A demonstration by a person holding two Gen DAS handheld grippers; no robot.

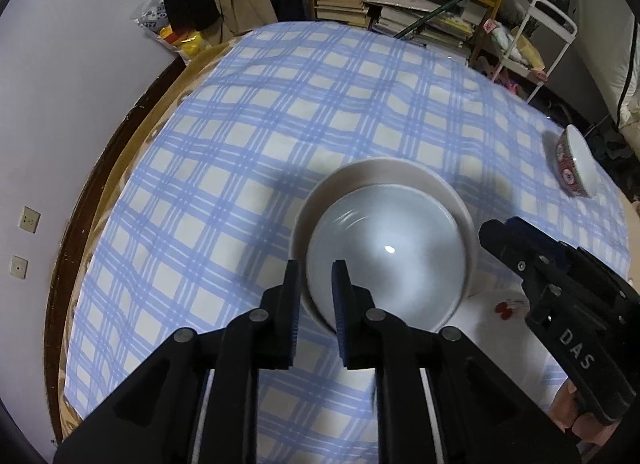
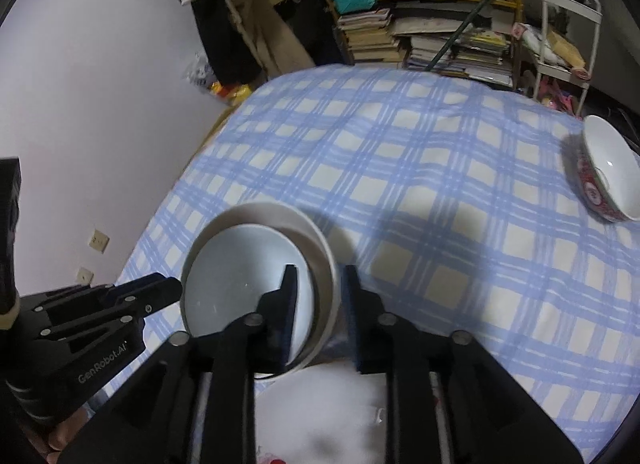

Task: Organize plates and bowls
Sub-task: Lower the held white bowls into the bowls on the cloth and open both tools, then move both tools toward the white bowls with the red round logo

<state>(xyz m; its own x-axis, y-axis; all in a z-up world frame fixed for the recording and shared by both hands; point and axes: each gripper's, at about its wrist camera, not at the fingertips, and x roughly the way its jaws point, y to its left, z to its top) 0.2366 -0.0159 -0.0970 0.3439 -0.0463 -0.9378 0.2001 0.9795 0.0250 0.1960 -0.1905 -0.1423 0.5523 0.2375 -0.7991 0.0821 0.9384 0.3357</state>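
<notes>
with both tongs straddling opposite sides of the nested bowls, the stacking step looks all but done, and i judge this to be the letting-go. the left gripper (image 1: 316,284) stands narrowly parted over the near-left rim, its blue pads either side of the wall with a gap showing, so it does not seem to pinch. the right gripper (image 2: 320,296) is spread wider across the right rim of the stack, one pad inside over the pale blue inner bowl (image 1: 386,256), the other outside the cream outer bowl (image 2: 324,264), neither clearly pressing. the stack sits on the checked cloth (image 1: 280,104), with a white plate (image 2: 320,404) just on the near side of it. the next move, i'd guess, calls for lifting both tongs clear without dragging the rims, then going for the red-patterned bowl (image 2: 608,172), which stands well apart from the stack, out toward the far right edge of the cloth. the right wrist view shows that bowl's white inside and the plate's bare face; the left wrist view shows it only edge-on, but shows the left pads' gap and a hand (image 1: 576,416) on the right tool.
</notes>
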